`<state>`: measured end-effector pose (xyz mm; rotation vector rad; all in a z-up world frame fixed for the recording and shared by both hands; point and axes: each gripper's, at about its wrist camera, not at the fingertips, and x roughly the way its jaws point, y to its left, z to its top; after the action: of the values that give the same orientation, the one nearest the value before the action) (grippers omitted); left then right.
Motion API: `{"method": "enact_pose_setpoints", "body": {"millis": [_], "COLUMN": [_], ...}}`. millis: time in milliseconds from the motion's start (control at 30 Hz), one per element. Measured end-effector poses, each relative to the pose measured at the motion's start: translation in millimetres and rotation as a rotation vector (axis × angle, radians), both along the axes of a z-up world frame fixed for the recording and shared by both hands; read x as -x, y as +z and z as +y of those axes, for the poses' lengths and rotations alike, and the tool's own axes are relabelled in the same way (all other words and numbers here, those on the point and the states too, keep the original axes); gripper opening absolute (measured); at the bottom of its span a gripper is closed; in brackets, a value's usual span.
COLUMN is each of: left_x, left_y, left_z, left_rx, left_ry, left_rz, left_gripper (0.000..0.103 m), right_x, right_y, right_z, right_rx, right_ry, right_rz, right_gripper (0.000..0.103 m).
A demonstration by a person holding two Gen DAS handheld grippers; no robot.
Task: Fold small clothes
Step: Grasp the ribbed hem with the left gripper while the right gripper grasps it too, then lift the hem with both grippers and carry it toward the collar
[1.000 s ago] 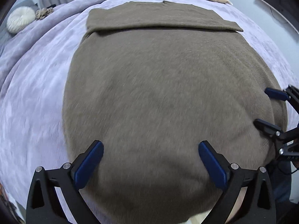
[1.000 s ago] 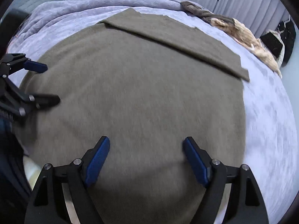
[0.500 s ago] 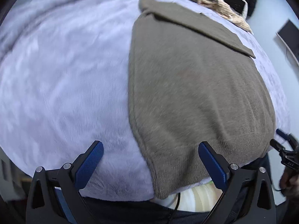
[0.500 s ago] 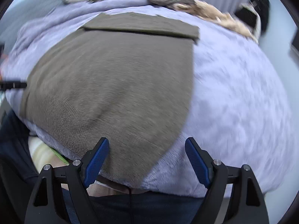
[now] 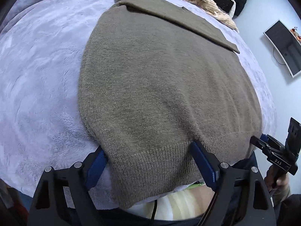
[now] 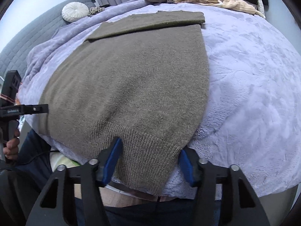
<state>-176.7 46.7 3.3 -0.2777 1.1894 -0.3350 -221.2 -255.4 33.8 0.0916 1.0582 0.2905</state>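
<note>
Now that both grippers have swung to the brown knit sweater (image 5: pixel 165 86)'s ribbed hem (image 6: pixel 148 146), we see the left gripper (image 5: pixel 150 162) and right gripper (image 6: pixel 148 160) with jaws just closing astride its two corners, not visibly pinching yet, ready to lift it toward the folded sleeves (image 6: pixel 150 21).

The olive-brown knitted sweater (image 5: pixel 165 86) looks matt and slightly fuzzy, its near hem worked in a coarser ribbed knit. It lies on a pale lilac plush blanket (image 5: pixel 41 71), soft and fleecy with a faint sheen in its crushed nap. The left gripper (image 5: pixel 152 162) and right gripper (image 6: pixel 148 162) have matt black plastic bodies, smooth blue pads (image 5: pixel 204 163) and shiny metal bolt heads.
</note>
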Motion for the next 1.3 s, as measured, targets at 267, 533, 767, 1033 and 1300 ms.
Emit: {"method": "enact_pose_setpoints", "body": {"millis": [267, 533, 767, 1033, 1300], "left_x": [-3, -6, -4, -18, -52], "left_y": [-7, 9, 41, 82, 100], "left_z": [26, 16, 23, 36, 41], "left_rx": [0.104, 0.110, 0.136, 0.188, 0.173], "left_ry": [0.086, 0.069, 0.057, 0.112, 0.199], "left_rz": [0.029, -0.010, -0.100, -0.207, -0.236], "left_gripper": [0.085, 0.013, 0.012, 0.012, 0.012], "right_x": [-8, -16, -12, -23, -54], "right_y": [-5, 4, 36, 73, 96], "right_z": [-9, 4, -2, -20, -31], "right_rx": [-0.137, -0.165, -0.249, -0.397, -0.431], "right_ry": [-0.042, 0.030, 0.040, -0.024, -0.123], "right_rz": [0.014, 0.011, -0.050, -0.144, -0.214], "right_gripper": [0.051, 0.012, 0.012, 0.011, 0.011]}}
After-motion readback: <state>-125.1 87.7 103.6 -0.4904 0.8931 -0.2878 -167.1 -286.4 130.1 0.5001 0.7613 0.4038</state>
